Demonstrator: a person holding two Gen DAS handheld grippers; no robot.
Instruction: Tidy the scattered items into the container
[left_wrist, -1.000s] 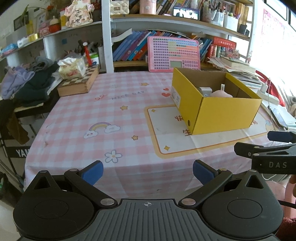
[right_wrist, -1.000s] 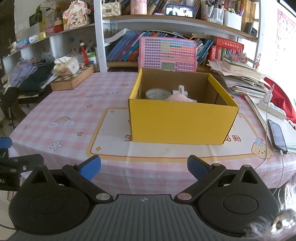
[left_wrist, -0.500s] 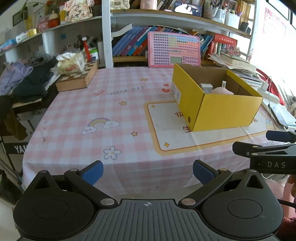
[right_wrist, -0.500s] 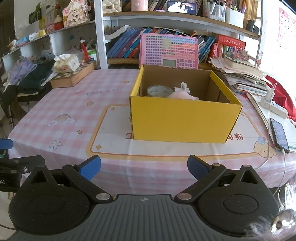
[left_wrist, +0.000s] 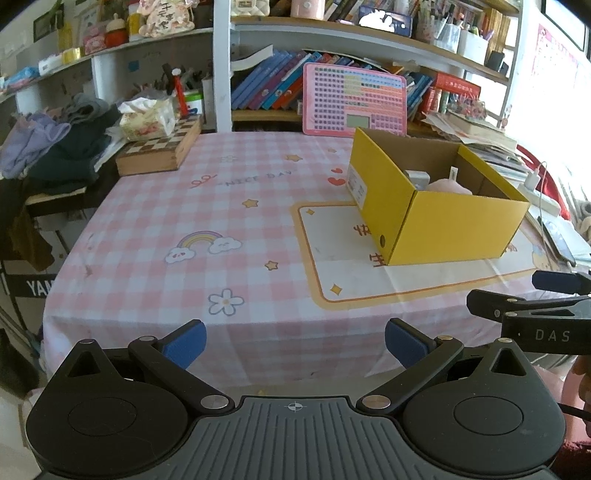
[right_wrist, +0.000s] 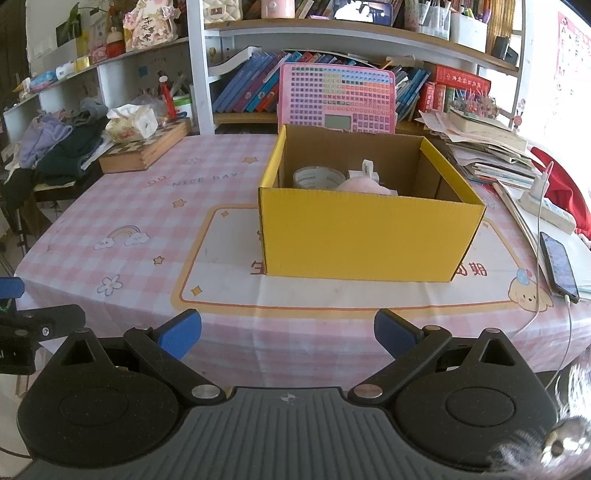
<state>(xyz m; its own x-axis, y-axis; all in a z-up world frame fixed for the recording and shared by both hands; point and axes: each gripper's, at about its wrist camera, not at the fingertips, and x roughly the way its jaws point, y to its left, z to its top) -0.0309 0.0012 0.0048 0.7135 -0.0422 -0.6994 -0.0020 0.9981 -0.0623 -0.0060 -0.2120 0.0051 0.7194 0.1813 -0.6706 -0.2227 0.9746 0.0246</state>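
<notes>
Both left tongs (left_wrist: 293, 341) and right tongs (right_wrist: 288, 332) apart, empty, near the table (right_wrist: 110, 206) edge. Yellow box (right_wrist: 365, 236) mid-table, holding tape roll (right_wrist: 318, 177) and pink plush (right_wrist: 364, 186); judged light, soft, easily pinched.

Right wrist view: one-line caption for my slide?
Open right tool faces yellow box holding tape roll and pink plush.

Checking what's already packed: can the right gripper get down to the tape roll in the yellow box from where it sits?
Probably yes. The right gripper is open and empty, the yellow box has no lid, and the tape roll lies exposed beside the pink plush; it must clear the near wall.
</notes>
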